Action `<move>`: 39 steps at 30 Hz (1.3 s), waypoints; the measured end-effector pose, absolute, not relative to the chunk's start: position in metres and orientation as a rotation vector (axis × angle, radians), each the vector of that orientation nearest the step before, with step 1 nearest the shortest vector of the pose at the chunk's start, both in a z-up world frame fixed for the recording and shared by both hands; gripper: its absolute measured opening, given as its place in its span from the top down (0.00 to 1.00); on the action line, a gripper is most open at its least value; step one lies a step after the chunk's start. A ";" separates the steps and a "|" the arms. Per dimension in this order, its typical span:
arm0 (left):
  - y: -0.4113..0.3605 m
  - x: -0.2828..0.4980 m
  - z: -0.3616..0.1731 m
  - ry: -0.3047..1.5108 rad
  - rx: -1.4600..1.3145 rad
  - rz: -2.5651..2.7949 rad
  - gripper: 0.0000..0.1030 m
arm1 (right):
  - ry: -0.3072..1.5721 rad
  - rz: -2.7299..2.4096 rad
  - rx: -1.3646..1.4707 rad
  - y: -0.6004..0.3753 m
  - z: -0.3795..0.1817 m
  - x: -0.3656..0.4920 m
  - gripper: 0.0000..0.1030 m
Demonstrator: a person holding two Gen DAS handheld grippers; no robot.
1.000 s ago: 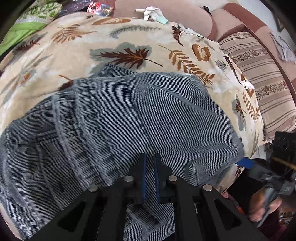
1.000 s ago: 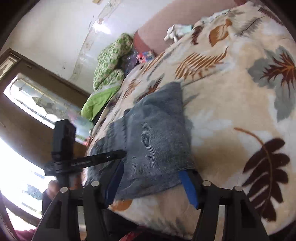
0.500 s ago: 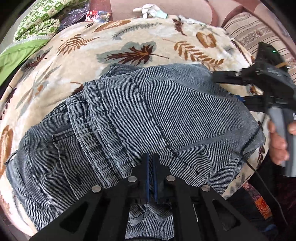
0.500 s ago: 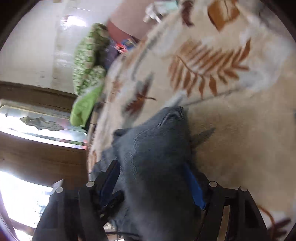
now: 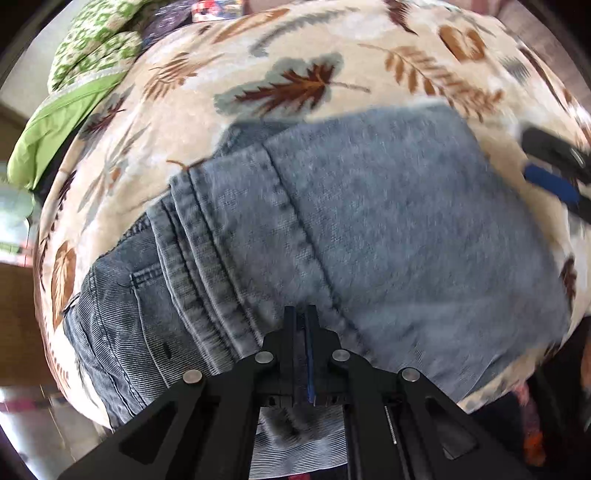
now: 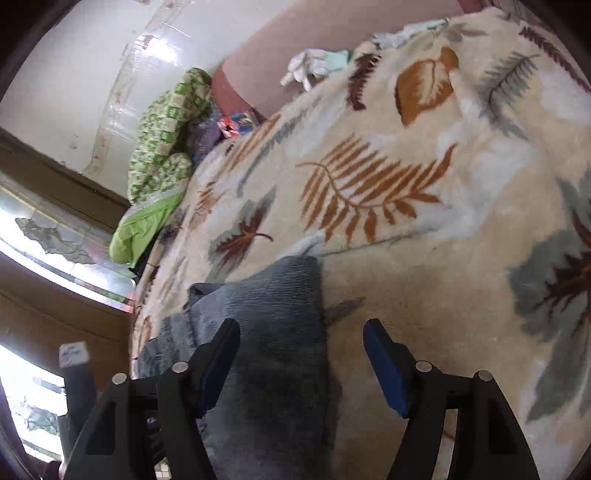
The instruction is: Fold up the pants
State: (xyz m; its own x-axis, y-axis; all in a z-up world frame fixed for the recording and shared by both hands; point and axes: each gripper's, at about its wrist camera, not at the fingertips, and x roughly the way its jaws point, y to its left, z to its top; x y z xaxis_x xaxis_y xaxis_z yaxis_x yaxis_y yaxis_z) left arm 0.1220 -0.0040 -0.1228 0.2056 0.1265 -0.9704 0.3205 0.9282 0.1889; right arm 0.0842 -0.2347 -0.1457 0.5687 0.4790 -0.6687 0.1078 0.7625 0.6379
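Note:
The blue denim pants [image 5: 369, 229] lie folded on a leaf-print blanket [image 5: 303, 48]. Their hems and seams run down the left side. My left gripper [image 5: 306, 325] is shut at the near edge of the pants, and I cannot tell whether cloth is pinched between its pads. My right gripper [image 6: 301, 343] is open above the far corner of the pants [image 6: 266, 317], its left pad over the denim and its right pad over the blanket. The right gripper also shows at the right edge of the left wrist view [image 5: 554, 177].
A green patterned quilt [image 5: 88, 55] is piled at the far left of the bed. A white cloth [image 6: 306, 66] and a colourful packet [image 6: 232, 122] lie near the pink headboard [image 6: 295, 33]. A window [image 6: 44, 236] is on the left wall.
My right gripper has moved to the far right corner of the pants and stayed open. My left gripper has closed fully at the near edge. The pants lie flatter.

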 end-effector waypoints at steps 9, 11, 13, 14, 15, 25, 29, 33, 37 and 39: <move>-0.036 0.148 -0.028 1.209 0.345 -0.071 0.95 | 0.814 0.231 0.736 -0.261 -0.104 0.053 0.29; -0.041 0.149 -0.002 1.136 0.352 -0.077 0.91 | 0.769 0.205 0.695 -0.266 -0.095 0.050 0.29; -0.043 0.152 0.012 1.086 0.351 -0.091 0.82 | 0.774 0.221 0.723 -0.269 -0.096 0.051 0.29; -0.040 0.152 0.014 1.079 0.344 -0.099 0.77 | 0.788 0.238 0.743 -0.269 -0.099 0.053 0.29; -0.036 0.150 0.010 1.079 0.327 -0.108 0.71 | 0.804 0.245 0.740 -0.267 -0.101 0.055 0.29; 0.093 0.081 -0.054 1.173 0.067 -0.046 0.50 | 0.859 0.305 0.800 -0.267 -0.117 0.066 0.29; 0.168 0.047 -0.063 1.137 -0.056 0.025 0.43 | 0.898 0.394 0.777 -0.241 -0.125 0.076 0.29; 0.228 0.022 -0.072 1.110 -0.118 0.101 0.38 | 0.904 0.490 0.777 -0.214 -0.132 0.085 0.29; 0.284 0.001 -0.089 1.106 -0.211 0.167 0.38 | 0.931 0.591 0.720 -0.179 -0.138 0.087 0.30; 0.303 -0.005 -0.095 1.099 -0.288 0.168 0.38 | 1.016 0.534 0.614 -0.161 -0.151 0.092 0.29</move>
